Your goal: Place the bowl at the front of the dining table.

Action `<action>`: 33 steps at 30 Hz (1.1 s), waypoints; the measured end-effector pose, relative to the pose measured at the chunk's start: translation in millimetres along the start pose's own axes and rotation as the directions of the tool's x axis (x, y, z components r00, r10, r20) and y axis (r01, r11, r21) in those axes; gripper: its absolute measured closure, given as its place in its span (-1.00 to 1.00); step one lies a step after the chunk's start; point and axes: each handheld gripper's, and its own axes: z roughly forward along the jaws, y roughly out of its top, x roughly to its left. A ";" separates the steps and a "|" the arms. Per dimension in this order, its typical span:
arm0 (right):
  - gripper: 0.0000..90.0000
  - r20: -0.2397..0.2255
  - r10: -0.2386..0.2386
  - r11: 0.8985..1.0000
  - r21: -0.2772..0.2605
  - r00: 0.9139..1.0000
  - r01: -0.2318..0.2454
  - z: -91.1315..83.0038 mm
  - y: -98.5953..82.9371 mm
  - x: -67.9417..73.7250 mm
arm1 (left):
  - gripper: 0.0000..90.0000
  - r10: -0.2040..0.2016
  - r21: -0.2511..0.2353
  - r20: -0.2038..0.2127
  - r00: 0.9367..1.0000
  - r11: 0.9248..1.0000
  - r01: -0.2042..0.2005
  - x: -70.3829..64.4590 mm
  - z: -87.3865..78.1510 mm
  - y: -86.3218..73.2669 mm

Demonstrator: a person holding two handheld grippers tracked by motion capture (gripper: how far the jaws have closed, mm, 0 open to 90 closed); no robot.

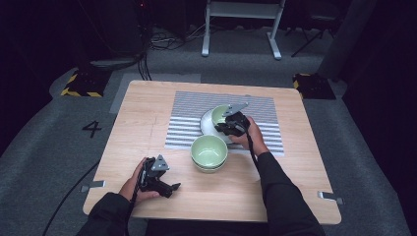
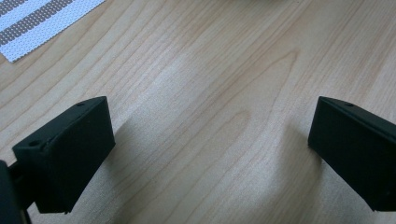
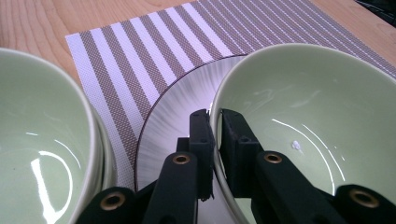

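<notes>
The right gripper is pinched on the rim of a pale green glazed ceramic bowl, one jaw inside the wall and one outside. This bowl rests on a white plate with fine radial lines and a dark edge, and the plate lies on a grey-and-white striped woven placemat.

Just beside the plate, toward the person, stands a stack of two matching pale green bowls, partly on the placemat's near edge and partly on the light wooden table.

The left gripper rests low over bare wood near the table's front edge, well apart from the bowls, with jaws spread wide and holding nothing.

Judgement: the work appears to be gathering the bowls into one stack. Two bowls are already nested. The third is gripped but not yet lifted clear of the plate. Lifting, carrying and seating it in the stack remain.
</notes>
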 end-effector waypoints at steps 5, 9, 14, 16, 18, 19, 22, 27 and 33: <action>0.86 0.002 -0.015 1.000 0.013 1.000 0.015 0.1 -1.1 2.4 | -0.99 -0.001 0.000 0.000 1.000 1.000 0.001 0.0 0.0 0.0; 0.87 -0.012 0.003 1.000 -0.006 1.000 -0.003 -2.2 -2.9 1.3 | -0.99 0.001 0.001 0.000 1.000 1.000 -0.001 0.1 0.0 0.0; 0.79 -0.010 0.011 1.000 -0.020 1.000 -0.011 -6.6 -3.0 2.1 | -0.99 0.000 0.000 0.001 1.000 1.000 0.000 0.0 0.0 0.0; 0.74 -0.017 0.017 0.999 -0.034 1.000 -0.018 -10.4 -2.9 2.0 | -0.99 -0.001 0.000 0.001 1.000 1.000 0.001 0.0 0.0 0.0; 0.68 -0.014 0.020 0.999 -0.032 1.000 -0.020 -12.7 -3.1 2.5 | -0.99 0.000 0.000 0.000 1.000 1.000 0.000 0.0 0.0 0.0; 0.68 -0.014 0.020 0.999 -0.032 1.000 -0.020 -12.7 -3.1 2.5 | -0.99 0.000 0.000 0.000 1.000 1.000 0.000 0.0 0.0 0.0; 0.60 -0.001 0.029 0.999 -0.042 1.000 -0.029 -17.3 -3.4 2.6 | -0.99 -0.001 0.001 0.000 1.000 1.000 0.001 0.0 0.0 0.0; 0.36 0.002 0.045 0.997 -0.056 0.999 -0.045 -25.3 -4.7 3.4 | -0.99 -0.001 0.001 0.000 1.000 1.000 0.001 0.0 0.0 0.0; 0.21 0.026 0.039 0.997 -0.064 0.999 -0.037 -32.3 -5.1 5.7 | -0.99 -0.002 -0.001 0.001 1.000 1.000 0.002 -0.1 0.1 0.0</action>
